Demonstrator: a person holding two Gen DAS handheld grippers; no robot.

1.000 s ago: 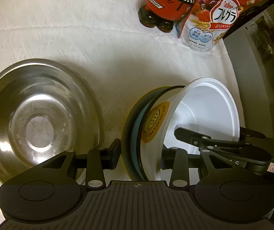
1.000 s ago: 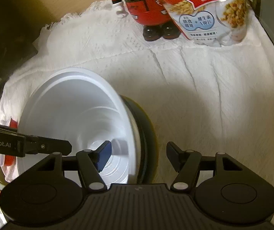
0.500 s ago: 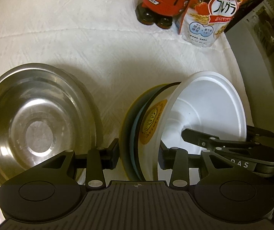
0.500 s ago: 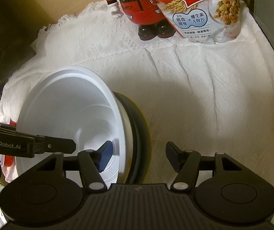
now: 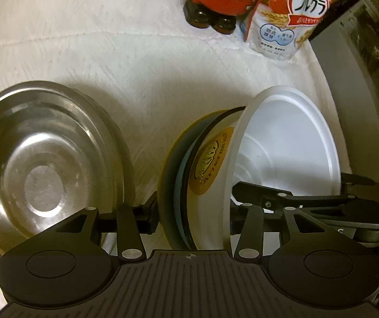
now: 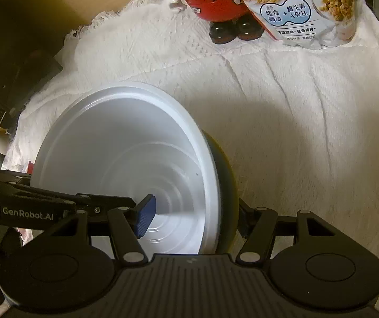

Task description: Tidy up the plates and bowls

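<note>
Here the desk (image 5: 136,61) (under white cloth) carries a steel bowl (image 5: 43,164) beside the tilted stack. Both grippers clamp the white bowl (image 5: 282,145) and dark plate (image 5: 170,172): left hand-held gripper (image 5: 192,212) and right hand-held gripper (image 6: 194,217) each straddle the stack's near edge.

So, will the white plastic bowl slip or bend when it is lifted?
The white plastic bowl looks thin and smooth, so it probably flexes and feels light. It sits nested and tilted in the dark plates, so it may slide out.
</note>
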